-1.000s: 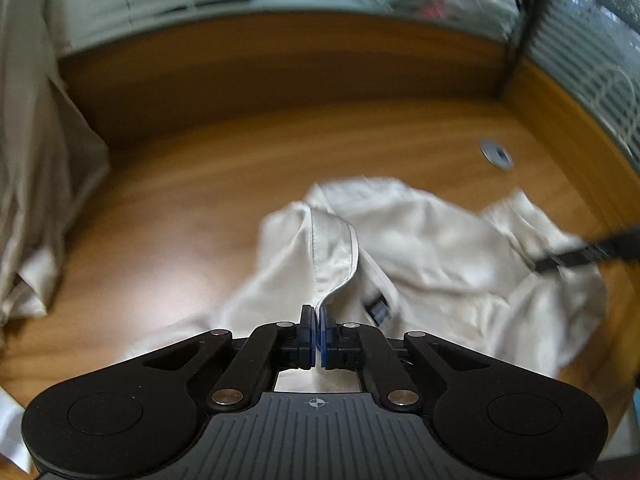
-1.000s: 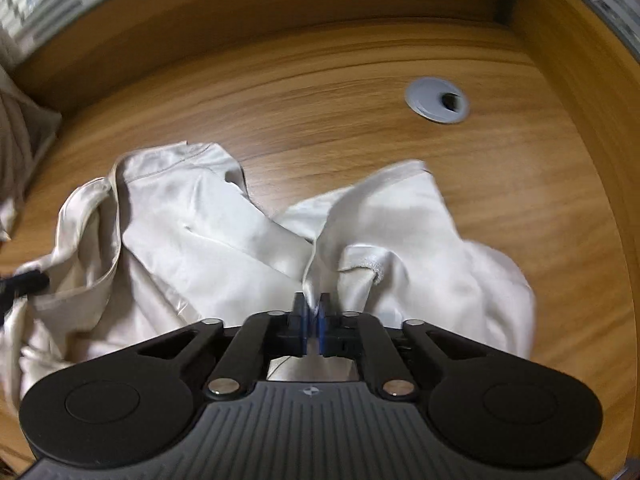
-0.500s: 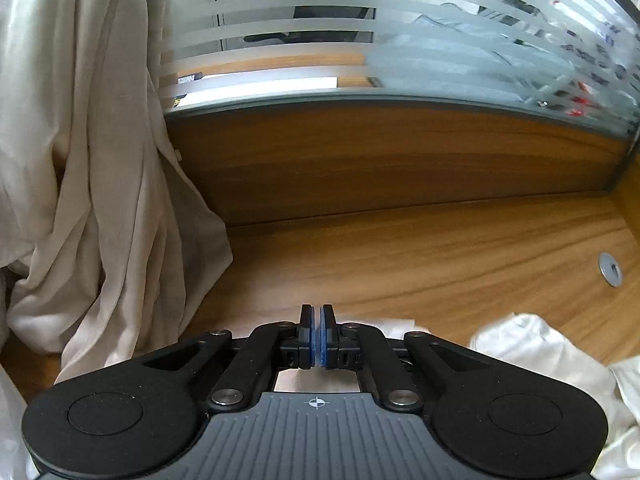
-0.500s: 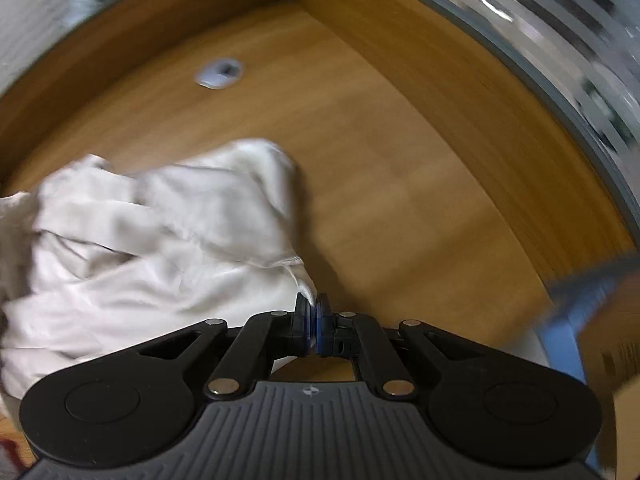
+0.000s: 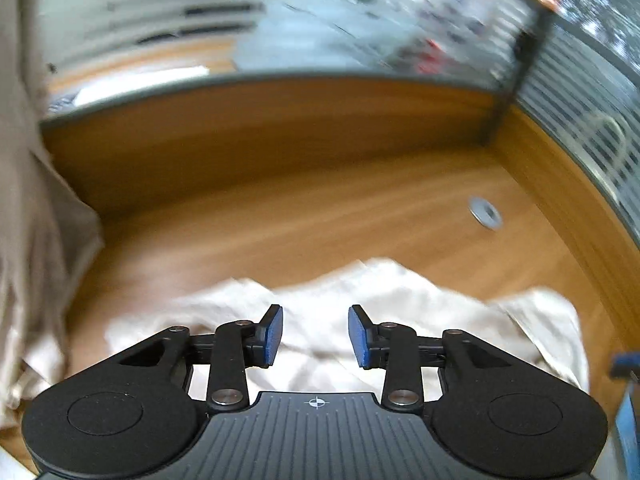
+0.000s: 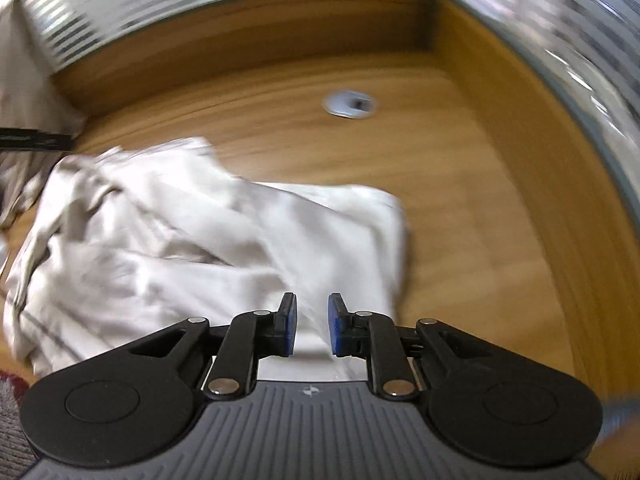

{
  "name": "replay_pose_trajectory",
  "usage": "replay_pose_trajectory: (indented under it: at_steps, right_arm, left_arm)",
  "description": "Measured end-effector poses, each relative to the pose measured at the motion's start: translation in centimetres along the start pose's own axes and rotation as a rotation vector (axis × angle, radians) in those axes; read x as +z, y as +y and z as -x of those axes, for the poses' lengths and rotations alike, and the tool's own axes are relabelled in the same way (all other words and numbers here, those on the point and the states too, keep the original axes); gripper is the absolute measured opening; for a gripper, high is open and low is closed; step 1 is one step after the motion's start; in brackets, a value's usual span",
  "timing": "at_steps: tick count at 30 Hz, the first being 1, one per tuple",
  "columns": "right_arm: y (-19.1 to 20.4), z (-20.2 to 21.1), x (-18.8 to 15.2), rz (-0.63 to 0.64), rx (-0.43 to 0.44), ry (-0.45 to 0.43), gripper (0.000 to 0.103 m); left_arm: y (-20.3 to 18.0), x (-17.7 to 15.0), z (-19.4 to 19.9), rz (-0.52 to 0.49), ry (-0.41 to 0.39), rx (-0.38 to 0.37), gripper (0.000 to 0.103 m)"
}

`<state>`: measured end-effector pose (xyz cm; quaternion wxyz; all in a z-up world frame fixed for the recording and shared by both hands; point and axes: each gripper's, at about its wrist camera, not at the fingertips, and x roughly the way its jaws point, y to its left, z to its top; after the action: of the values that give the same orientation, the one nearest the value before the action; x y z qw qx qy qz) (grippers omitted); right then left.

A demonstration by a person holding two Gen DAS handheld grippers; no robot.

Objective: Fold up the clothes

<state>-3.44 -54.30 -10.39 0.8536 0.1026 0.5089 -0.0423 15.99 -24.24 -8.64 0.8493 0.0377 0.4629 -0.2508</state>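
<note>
L tool (image 5: pixel 315 336) apart | R tool (image 6: pixel 312 330) apart | cream garment (image 6: pixel 192 232) crumpled on wood desk (image 6: pixel 460 184)

Wooden desk (image 5: pixel 320 216) — grommet (image 6: pixel 350 103) set in — backed by striped frosted glass (image 5: pixel 160 12).

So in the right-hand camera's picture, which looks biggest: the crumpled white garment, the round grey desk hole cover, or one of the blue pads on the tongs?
As they appear in the right wrist view:
1. White garment, by far the largest.
2. Grey hole cover.
3. Blue pad.
The last two look close, and the pad sits much nearer the camera, so that order is unsure.
</note>
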Motion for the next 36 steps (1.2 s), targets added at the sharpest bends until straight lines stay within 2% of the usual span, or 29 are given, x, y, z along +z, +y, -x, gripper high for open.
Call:
replay_pose_trajectory:
  at_steps: [2,4,8,14,18,19,20,22,27,29,30,31,32,36]
  right_arm:
    - [1.4,-1.3,1.3,0.065,0.041,0.004,0.025]
    - [2.6,-2.5,2.5,0.127,0.07,0.009,0.027]
    - [4.7,-5.1,4.6,0.252,0.122,0.023,0.04]
    - [7.1,-8.8,6.1,0.415,0.157,0.043,0.041]
    - [8.2,-10.8,5.9,0.535,0.143,0.063,0.041]
    - [8.2,-11.1,5.9,0.546,0.14,0.068,0.038]
    - [8.1,-11.3,6.0,0.553,0.134,0.068,0.021]
    - [7.6,-11.2,6.4,0.537,0.14,0.071,0.001]
    - [6.4,-9.8,8.2,0.477,0.13,0.007,0.0]
    - [6.0,-9.4,9.0,0.46,0.111,-0.021,0.0]
    - [5.8,-9.3,9.4,0.451,0.099,-0.034,0.0]
    - [5.6,-9.3,9.7,0.442,0.089,-0.045,0.0]
    - [5.4,-9.3,10.0,0.435,0.077,-0.055,0.0]
    - [4.8,-9.7,10.9,0.413,0.009,-0.092,0.0]
  left_arm:
    - [-1.1,-1.1,-0.3,-0.013,0.02,-0.023,0.042]
    - [-1.8,-2.1,-0.4,-0.019,0.04,-0.04,0.049]
    - [-3.1,-3.8,-0.6,-0.034,0.07,-0.067,0.05]
    - [-5.2,-5.3,-1.8,-0.032,0.113,-0.135,0.051]
    - [-7.4,-5.4,-3.7,-0.061,0.143,-0.158,0.052]
    - [-7.8,-5.2,-4.1,-0.069,0.147,-0.162,0.052]
    - [-8.3,-5.1,-4.5,-0.077,0.152,-0.166,0.052]
    - [-9.2,-4.8,-5.4,-0.092,0.159,-0.174,0.052]
    - [-10.8,-4.1,-7.7,-0.101,0.186,-0.207,0.051]
    - [-11.1,-4.2,-8.5,-0.1,0.204,-0.207,0.048]
    - [-11.1,-4.2,-8.7,-0.101,0.211,-0.212,0.033]
    - [-11.2,-4.3,-8.9,-0.102,0.217,-0.217,0.005]
    - [-11.2,-4.4,-9.1,-0.104,0.223,-0.223,0.005]
    - [-10.6,-4.4,-6.2,-0.112,0.152,-0.274,0.004]
